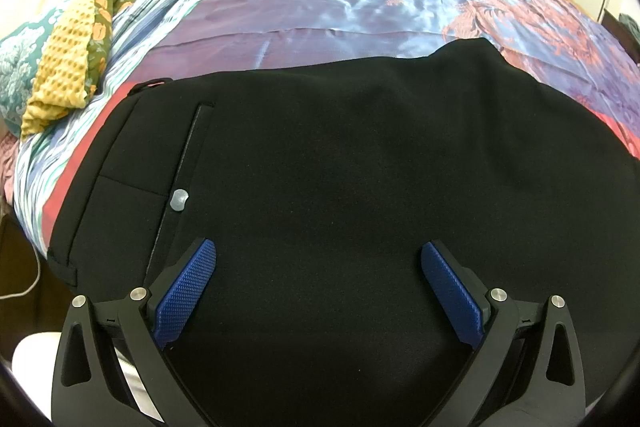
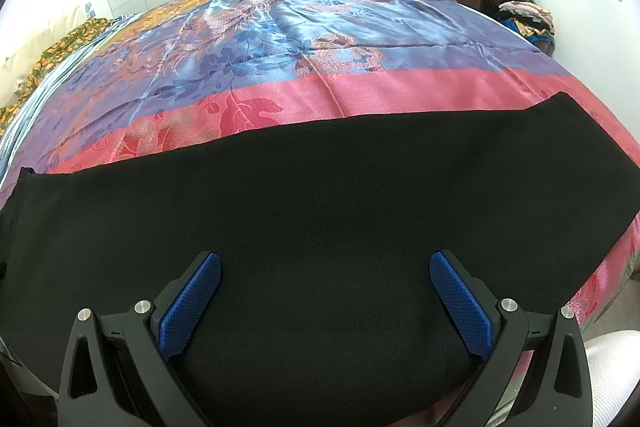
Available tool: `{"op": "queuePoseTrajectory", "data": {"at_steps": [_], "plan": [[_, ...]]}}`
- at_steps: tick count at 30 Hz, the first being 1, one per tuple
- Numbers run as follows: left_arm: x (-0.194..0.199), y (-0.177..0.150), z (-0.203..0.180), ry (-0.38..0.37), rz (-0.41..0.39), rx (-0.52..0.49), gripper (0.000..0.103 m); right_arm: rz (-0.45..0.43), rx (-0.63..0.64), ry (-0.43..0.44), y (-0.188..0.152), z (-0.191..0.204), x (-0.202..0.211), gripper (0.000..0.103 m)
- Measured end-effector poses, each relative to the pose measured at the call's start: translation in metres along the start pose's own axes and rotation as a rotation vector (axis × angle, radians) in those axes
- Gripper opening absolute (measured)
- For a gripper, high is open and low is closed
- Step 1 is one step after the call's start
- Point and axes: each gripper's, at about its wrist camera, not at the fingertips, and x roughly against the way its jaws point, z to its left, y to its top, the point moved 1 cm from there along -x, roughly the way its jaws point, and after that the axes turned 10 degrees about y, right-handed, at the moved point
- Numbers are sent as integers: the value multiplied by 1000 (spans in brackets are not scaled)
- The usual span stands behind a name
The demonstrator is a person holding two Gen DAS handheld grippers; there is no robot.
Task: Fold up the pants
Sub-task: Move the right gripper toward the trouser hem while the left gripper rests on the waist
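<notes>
1. Left wrist view: the black pants (image 1: 340, 167) fill the middle of the frame, lying flat on the bed cover (image 1: 300, 7).
2. Left gripper (image 1: 319, 267) and right gripper (image 2: 325, 277) are wide open (holding nothing).
3. Folding looks about to start; next, each should pinch an edge.

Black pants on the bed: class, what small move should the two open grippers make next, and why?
Probably lower both and close on the near edge. The left gripper and right gripper hang open above the black pants, gripping nothing, and the pants lie flat across the bedspread.
</notes>
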Motion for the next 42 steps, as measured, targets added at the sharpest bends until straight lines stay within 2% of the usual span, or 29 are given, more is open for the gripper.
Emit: {"op": "queuePoseTrajectory", "data": {"at_steps": [23,27,29,31,34,36,39,42], "plan": [[0,0,-1,1,0,0,102,-2,3,-2,0,0,0,103],[0,0,0,-1,2,-2,102,-8,-23,43,11,-6,11,103],[0,0,0,0,1,-2,102,-65,-119,126,21,-24,29,103],[0,0,0,1,1,-3,102,-161,-263,227,38,-62,56,103],[1,0,0,3,2,-2,102,-236,-406,281,64,-121,89,103],[1,1,0,3,3,-2,102,-278,-492,361,74,-158,110,103],[1,0,0,3,3,-2,102,-271,-594,490,79,-198,126,103],[1,0,0,4,3,-2,102,-212,-710,538,66,-244,127,103]]}}
